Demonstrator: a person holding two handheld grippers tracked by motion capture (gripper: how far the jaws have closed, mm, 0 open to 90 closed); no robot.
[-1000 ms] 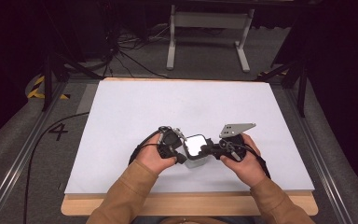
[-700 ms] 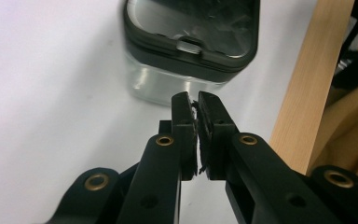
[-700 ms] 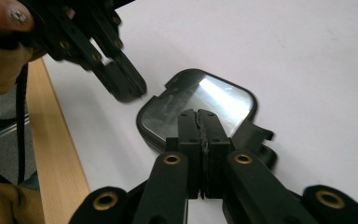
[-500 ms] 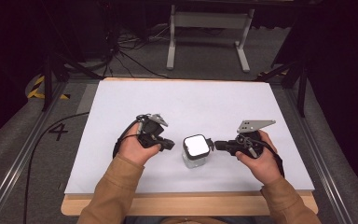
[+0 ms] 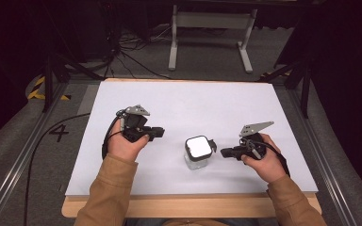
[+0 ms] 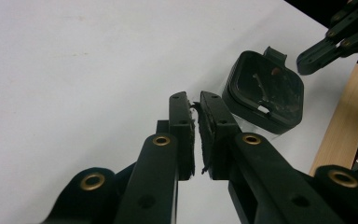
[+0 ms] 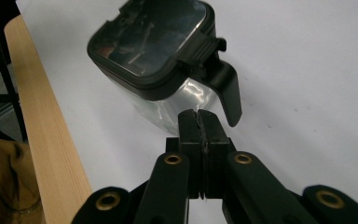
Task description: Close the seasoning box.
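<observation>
— While both hands rest on the white table top (image 5: 179, 101), where does the container (image 5: 198, 153) sit?

— It stands upright near the front edge of the white surface, between the two grippers and closer to the right one. It has a clear body and a dark-framed square lid (image 7: 156, 35), with a latch flap (image 7: 226, 86) hanging down the side that faces the right gripper.

— What about the left gripper (image 5: 159, 134)?

— It is well apart from the container, off to its left. In the left gripper view its jaws stand a thin slit apart; they have just been opening a little, and nothing is between them. Its worn pads (image 6: 204, 135) look frayed.

— And the right gripper (image 5: 223, 152)?

— Its tips point at the container from just beside it, near the latch flap. In the right gripper view the jaws are pressed fully together, with nothing clamped. I cannot tell whether the tips touch the flap.
</observation>
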